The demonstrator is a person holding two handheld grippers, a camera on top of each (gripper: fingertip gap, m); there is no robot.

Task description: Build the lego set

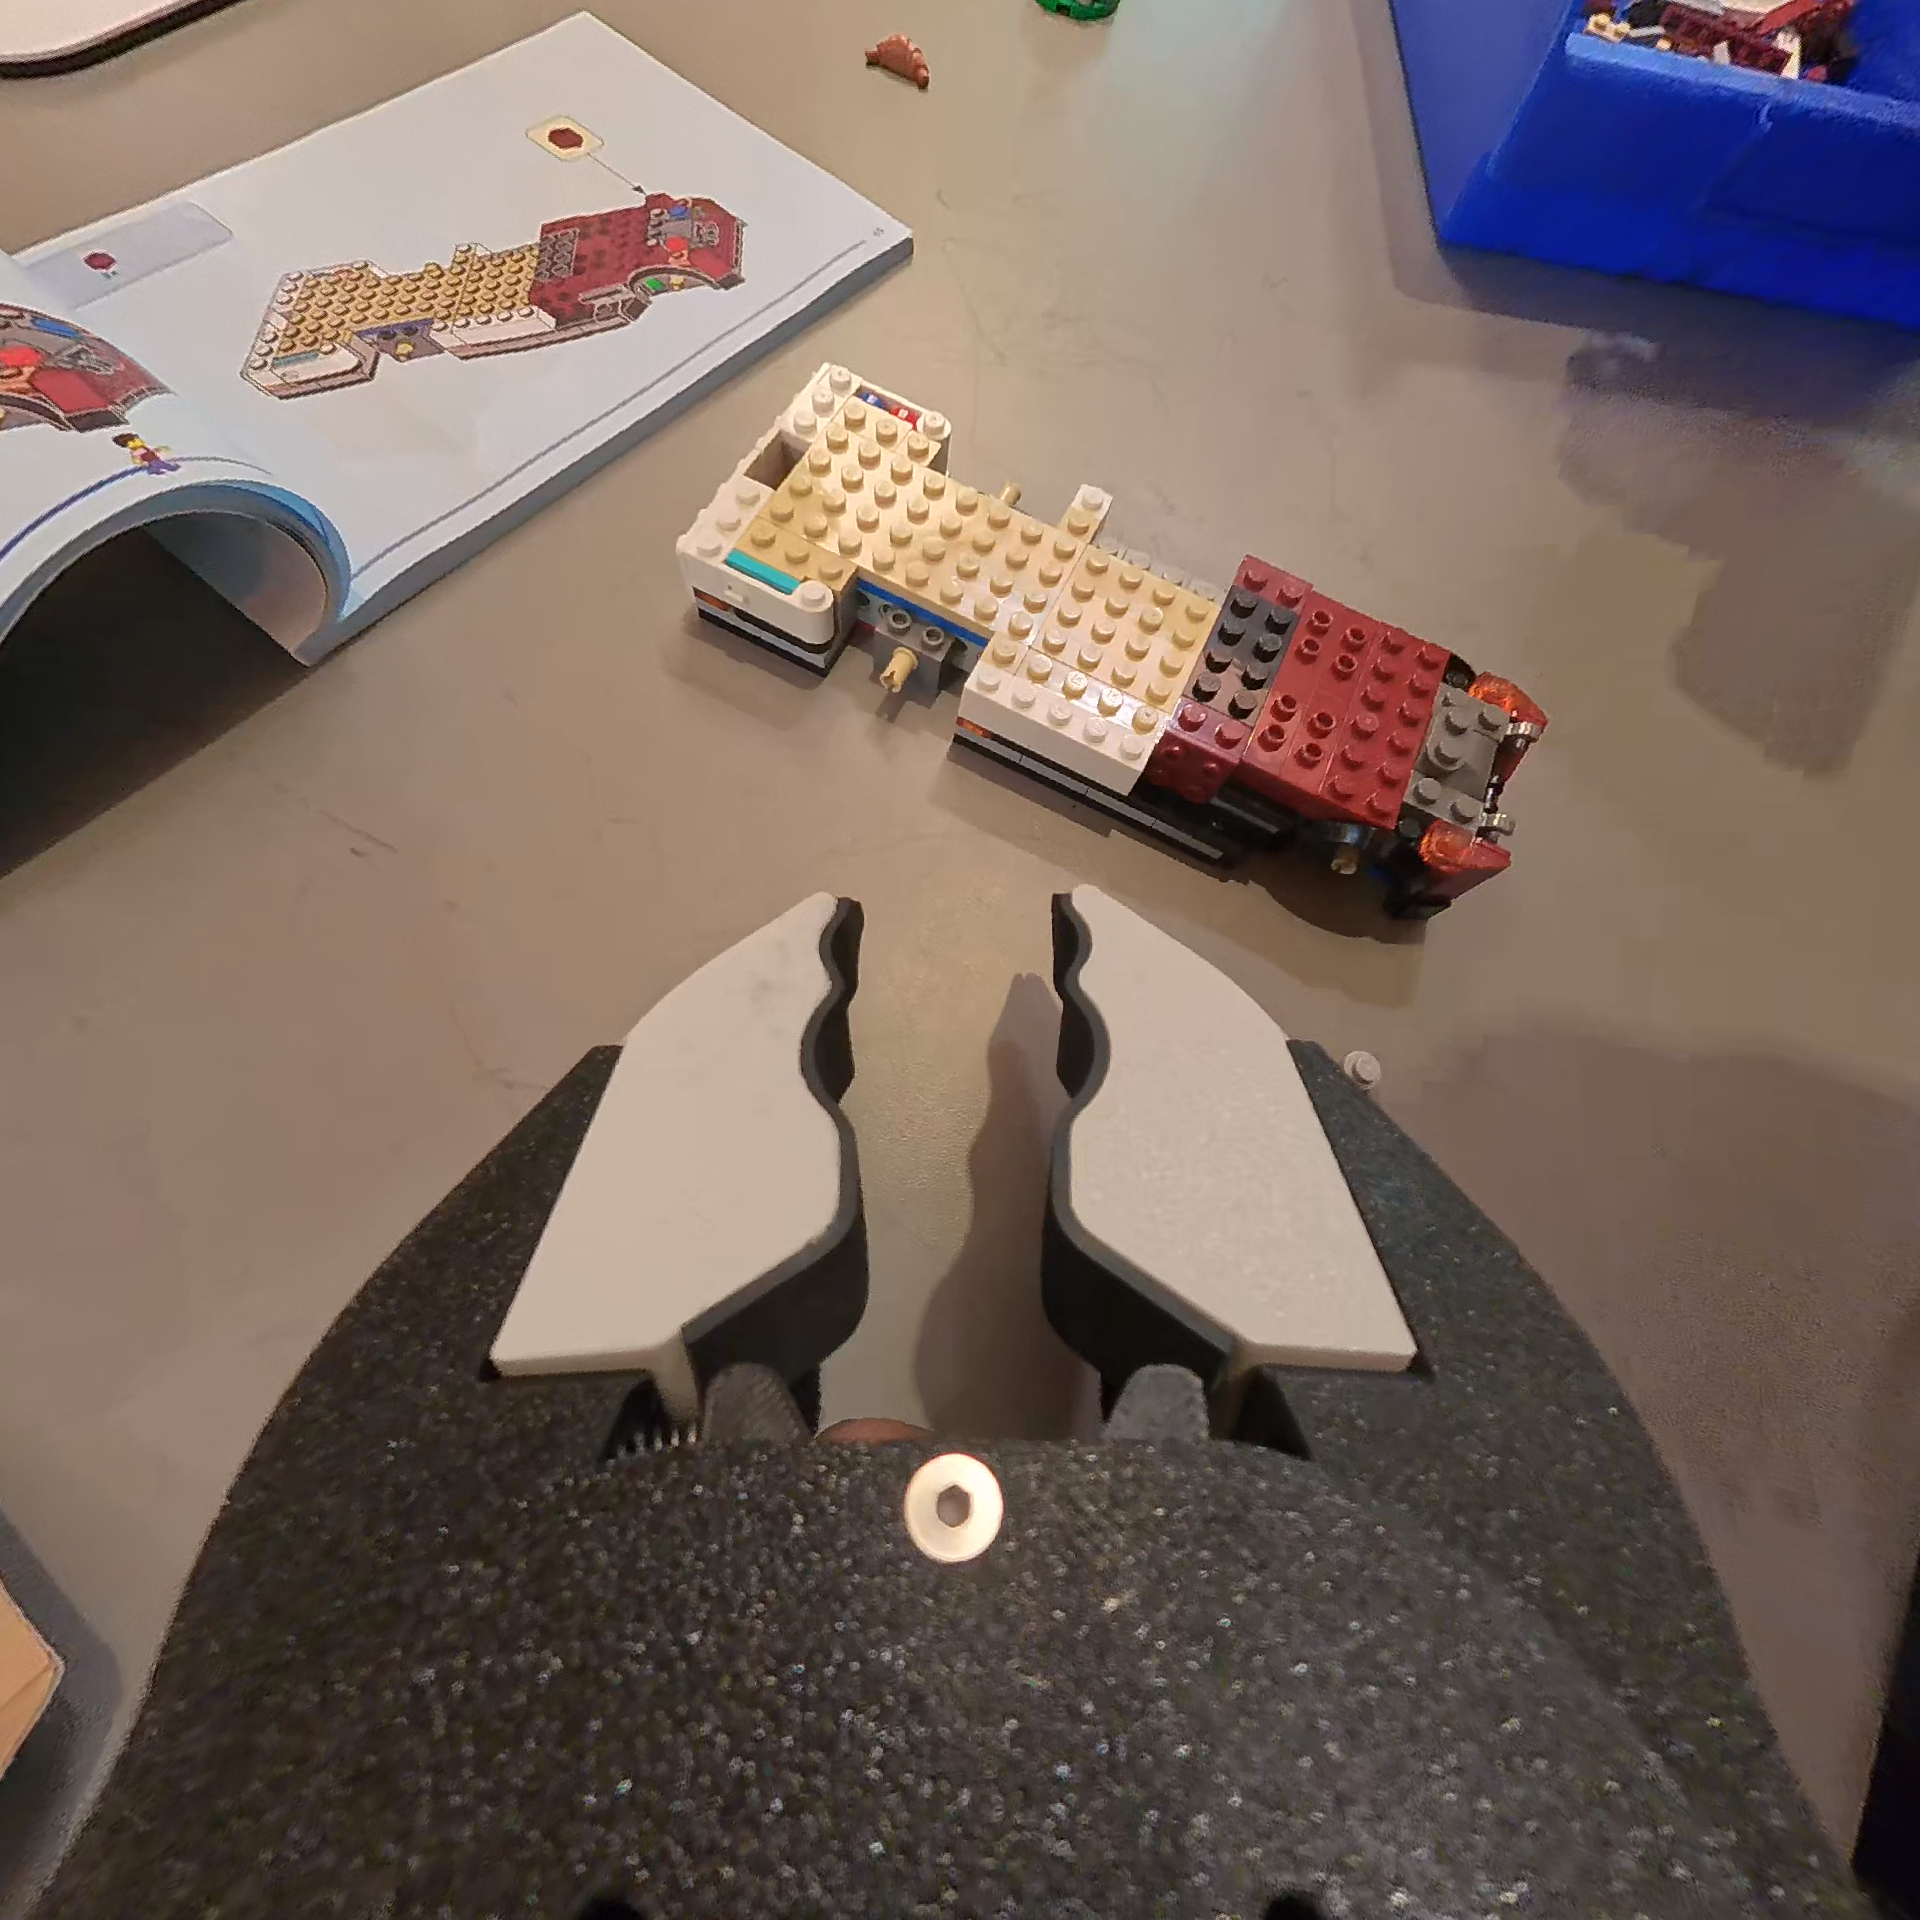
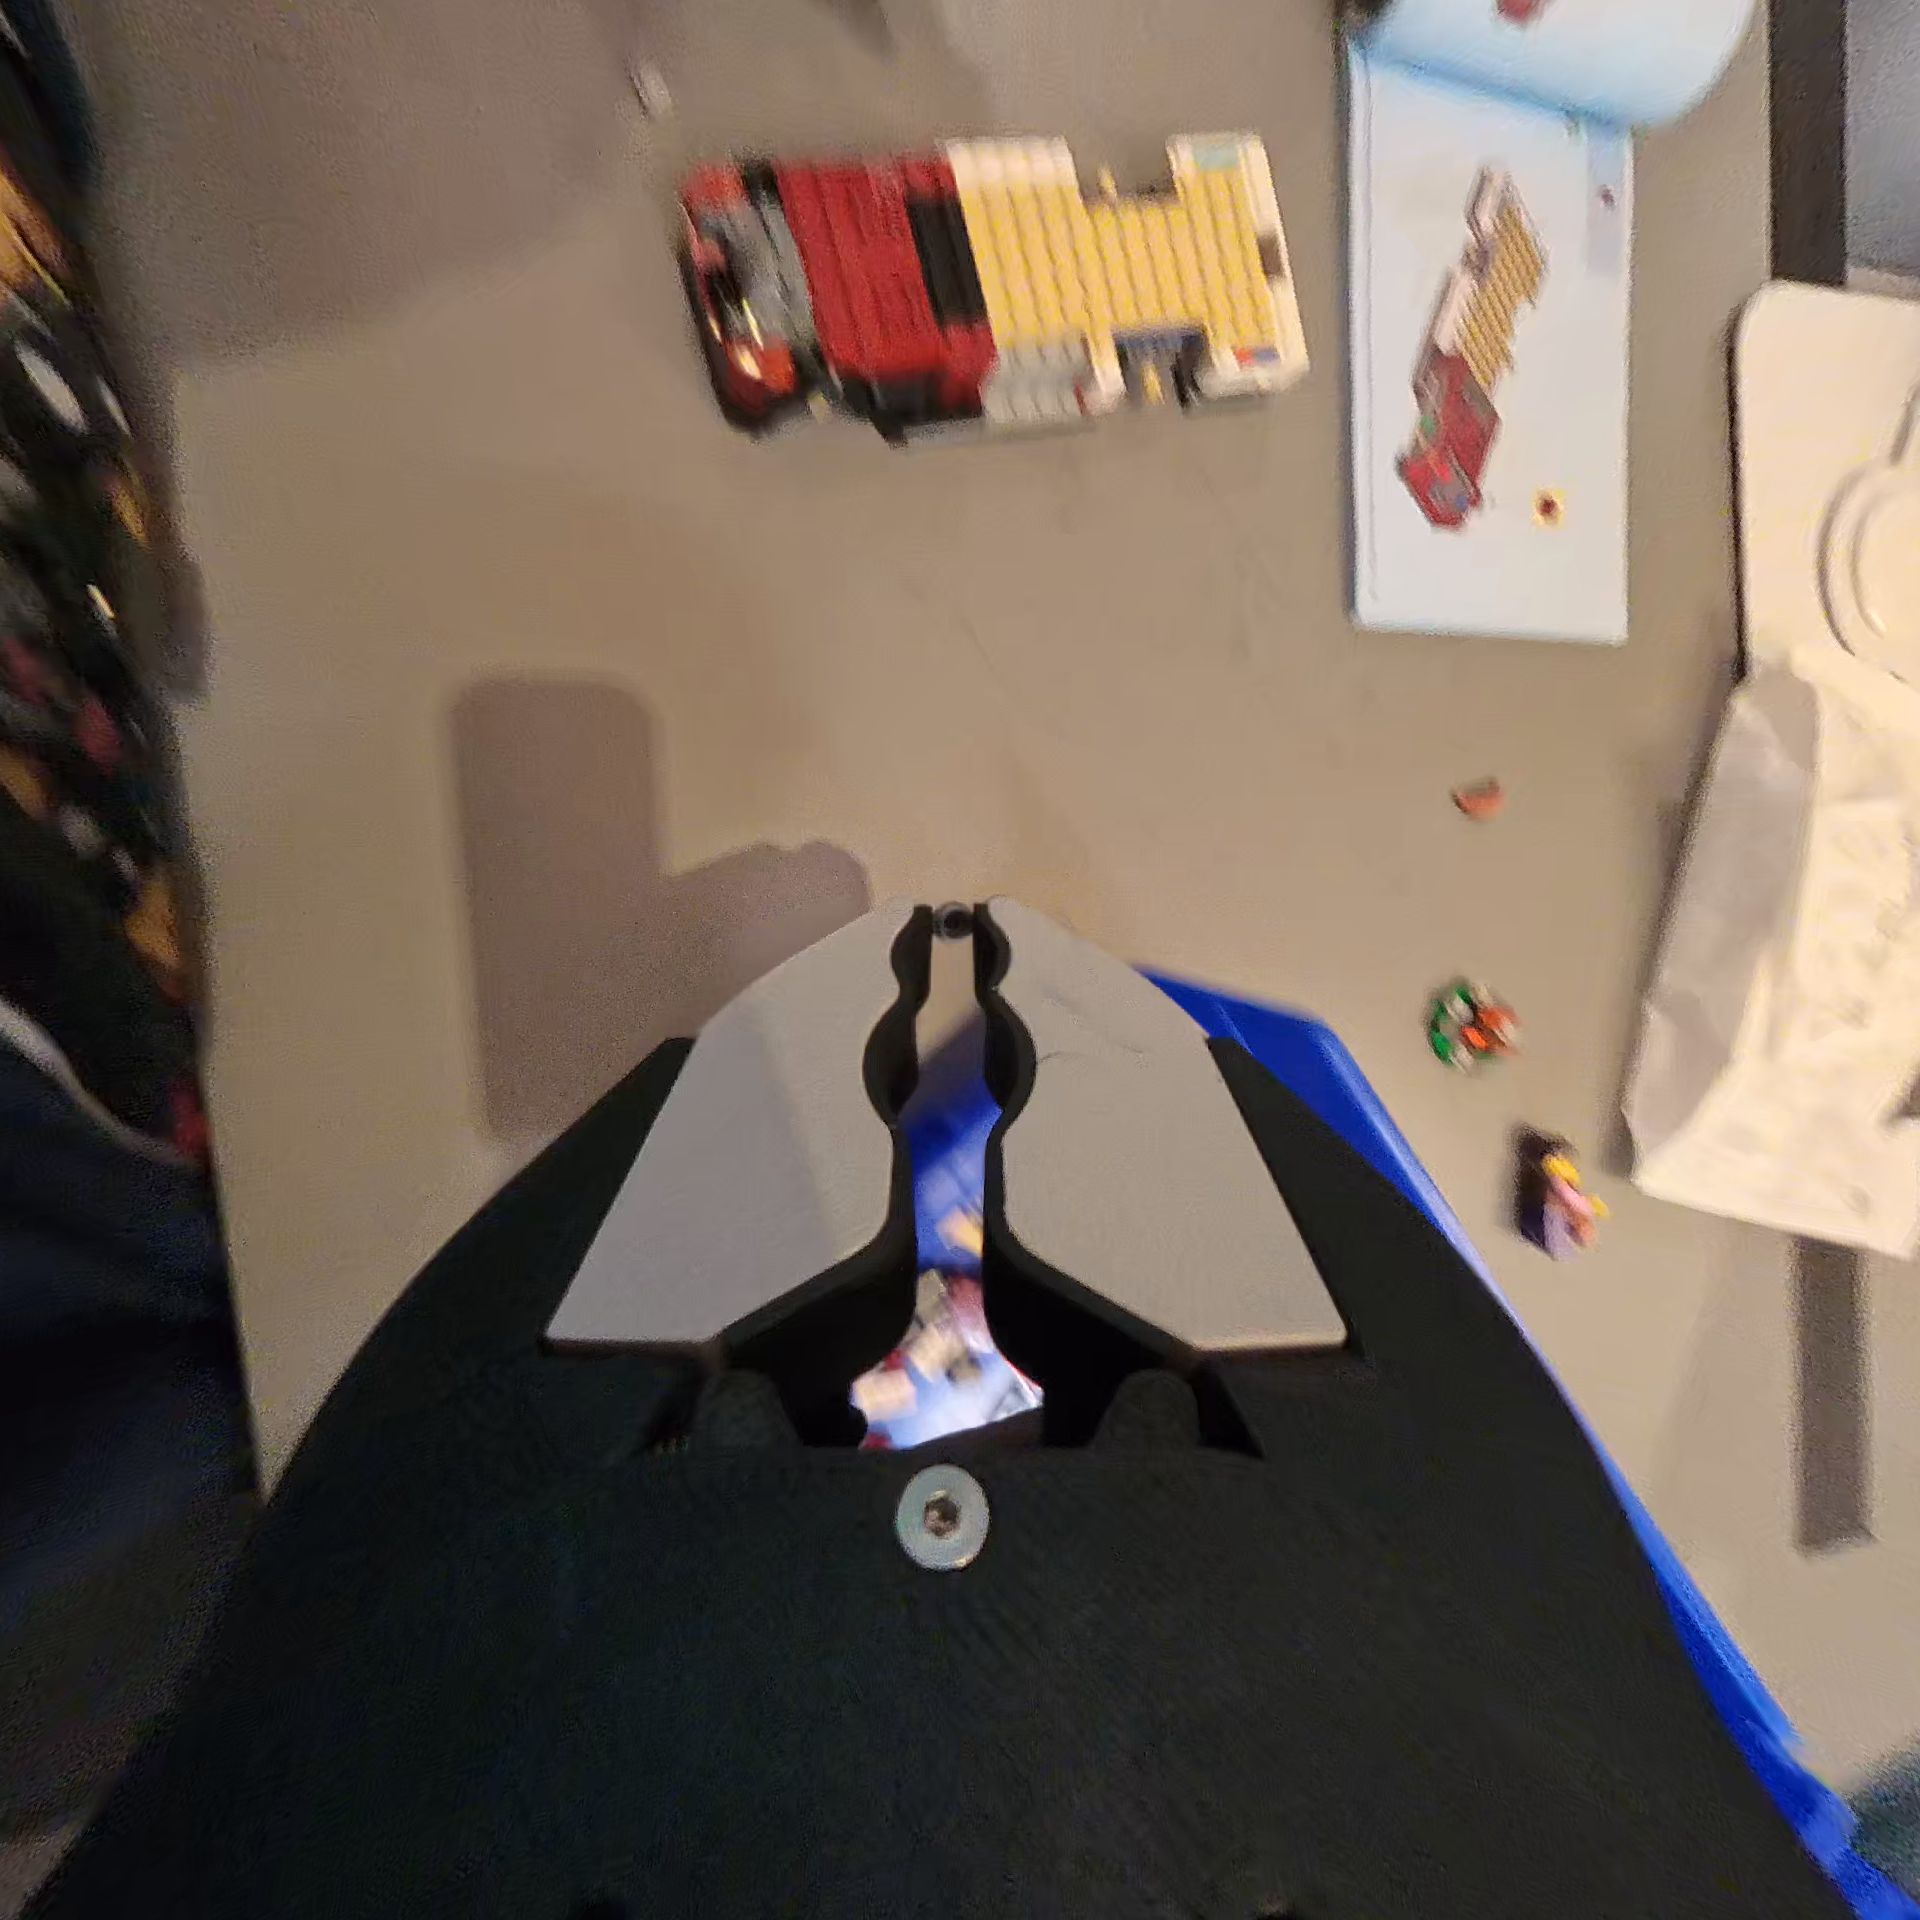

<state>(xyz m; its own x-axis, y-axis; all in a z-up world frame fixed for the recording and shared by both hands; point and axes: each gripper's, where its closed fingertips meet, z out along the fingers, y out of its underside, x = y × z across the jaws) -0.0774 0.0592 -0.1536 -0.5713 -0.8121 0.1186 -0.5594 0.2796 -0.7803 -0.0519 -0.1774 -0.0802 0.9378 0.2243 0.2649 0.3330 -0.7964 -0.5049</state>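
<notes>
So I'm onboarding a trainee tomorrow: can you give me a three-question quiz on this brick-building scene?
1. True or false: the left tongs grip the brick model.
2. What sits between the tips of the right tongs? A) small dark round piece B) green brick C) nothing
3. What lies open on the table beyond the model?

Key: 1. False; they stand open over bare table, short of the model. 2. A. 3. The instruction booklet.
</notes>
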